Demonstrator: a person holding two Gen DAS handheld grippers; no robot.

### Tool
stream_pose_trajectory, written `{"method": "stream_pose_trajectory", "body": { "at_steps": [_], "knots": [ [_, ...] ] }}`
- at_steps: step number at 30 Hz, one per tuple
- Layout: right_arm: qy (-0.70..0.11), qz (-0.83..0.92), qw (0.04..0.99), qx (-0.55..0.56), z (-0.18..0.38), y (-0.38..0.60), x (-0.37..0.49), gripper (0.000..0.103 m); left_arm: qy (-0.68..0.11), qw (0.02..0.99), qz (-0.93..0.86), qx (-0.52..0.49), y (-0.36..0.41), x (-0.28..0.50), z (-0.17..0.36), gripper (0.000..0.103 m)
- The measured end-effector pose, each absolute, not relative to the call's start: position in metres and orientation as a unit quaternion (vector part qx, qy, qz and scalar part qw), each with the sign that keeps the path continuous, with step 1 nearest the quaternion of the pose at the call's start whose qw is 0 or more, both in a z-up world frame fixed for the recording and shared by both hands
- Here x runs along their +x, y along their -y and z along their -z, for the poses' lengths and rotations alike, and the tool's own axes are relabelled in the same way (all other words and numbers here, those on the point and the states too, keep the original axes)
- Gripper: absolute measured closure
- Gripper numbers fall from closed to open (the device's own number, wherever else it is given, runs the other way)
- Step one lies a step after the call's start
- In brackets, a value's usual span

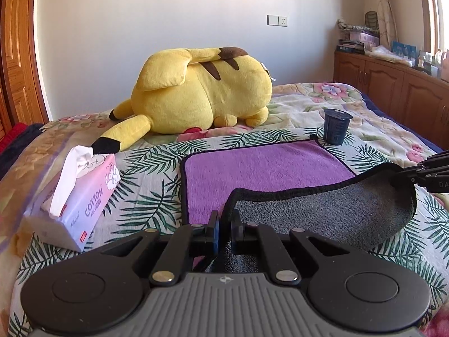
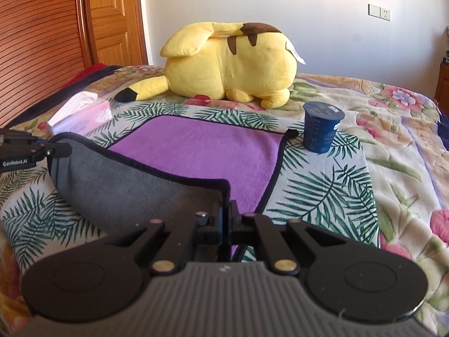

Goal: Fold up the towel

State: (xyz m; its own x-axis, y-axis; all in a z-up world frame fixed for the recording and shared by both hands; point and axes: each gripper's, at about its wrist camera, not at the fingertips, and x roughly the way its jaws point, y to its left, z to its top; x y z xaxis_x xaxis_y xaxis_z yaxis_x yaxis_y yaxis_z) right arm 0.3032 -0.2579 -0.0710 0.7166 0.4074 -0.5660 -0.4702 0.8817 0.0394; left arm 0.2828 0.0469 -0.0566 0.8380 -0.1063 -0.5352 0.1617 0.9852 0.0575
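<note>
Towel (image 1: 266, 168) lies purple-side up mid-bed; both near corners lifted, left gripper (image 1: 224, 224) & right gripper (image 2: 226, 219) each pinched shut on one. Carry far unevenly & you'll skew the fold, or knock cup (image 2: 322, 130) at far-right corner.

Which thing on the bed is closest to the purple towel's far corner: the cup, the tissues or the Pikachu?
The dark blue cup. It stands right beside the towel's far right corner; the others lie farther away.
</note>
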Motion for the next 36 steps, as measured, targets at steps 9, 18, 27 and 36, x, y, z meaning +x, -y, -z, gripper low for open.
{"method": "stream_pose_trajectory", "body": {
  "at_steps": [9,18,27,36],
  "knots": [
    [-0.278,-0.233,0.930,-0.062,0.067,0.256,0.310,0.099,-0.274,0.958,0.071,0.051,-0.045,0.296,0.051,0.103],
    [-0.258,-0.229,0.935,-0.077,0.051,0.251,0.315,0.099,-0.259,0.961,0.075,0.059,-0.041,0.304,0.034,0.103],
    [-0.238,-0.231,0.938,-0.106,0.038,0.244,0.326,0.099,-0.247,0.964,0.073,0.073,-0.039,0.318,0.018,0.103],
    [-0.215,-0.220,0.943,-0.127,0.027,0.237,0.345,0.099,-0.233,0.966,0.076,0.084,-0.034,0.347,0.001,0.103]
  ]
}}
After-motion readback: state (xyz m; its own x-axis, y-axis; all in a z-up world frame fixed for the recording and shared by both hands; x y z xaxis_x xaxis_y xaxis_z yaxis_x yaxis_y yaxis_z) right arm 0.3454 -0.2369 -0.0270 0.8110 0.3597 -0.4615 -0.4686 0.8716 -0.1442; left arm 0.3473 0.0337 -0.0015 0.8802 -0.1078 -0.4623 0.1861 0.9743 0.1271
